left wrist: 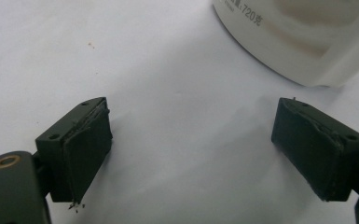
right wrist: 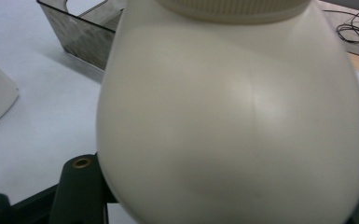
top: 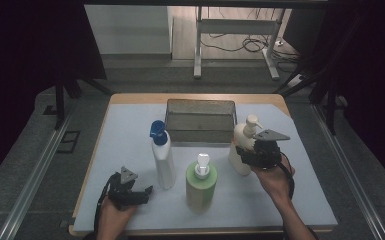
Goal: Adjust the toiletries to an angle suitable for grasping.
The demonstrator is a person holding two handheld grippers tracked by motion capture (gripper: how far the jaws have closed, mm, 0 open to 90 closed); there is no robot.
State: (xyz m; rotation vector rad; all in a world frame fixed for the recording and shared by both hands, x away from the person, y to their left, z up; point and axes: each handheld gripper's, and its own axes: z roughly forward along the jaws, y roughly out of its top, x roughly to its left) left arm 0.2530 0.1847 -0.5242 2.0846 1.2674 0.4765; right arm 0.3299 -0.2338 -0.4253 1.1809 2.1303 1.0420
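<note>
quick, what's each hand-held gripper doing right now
Left hand-held gripper: open, holding nothing, over the white mat.
Right hand-held gripper: around the cream pump bottle; whether it is clamped cannot be told.

green bottle [top: 200,183] mid-table, open mat [top: 130,135] left

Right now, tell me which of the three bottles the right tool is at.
The cream pump bottle nearest the clear bin; the right tool is around it, unlike the blue-capped and green ones.
</note>
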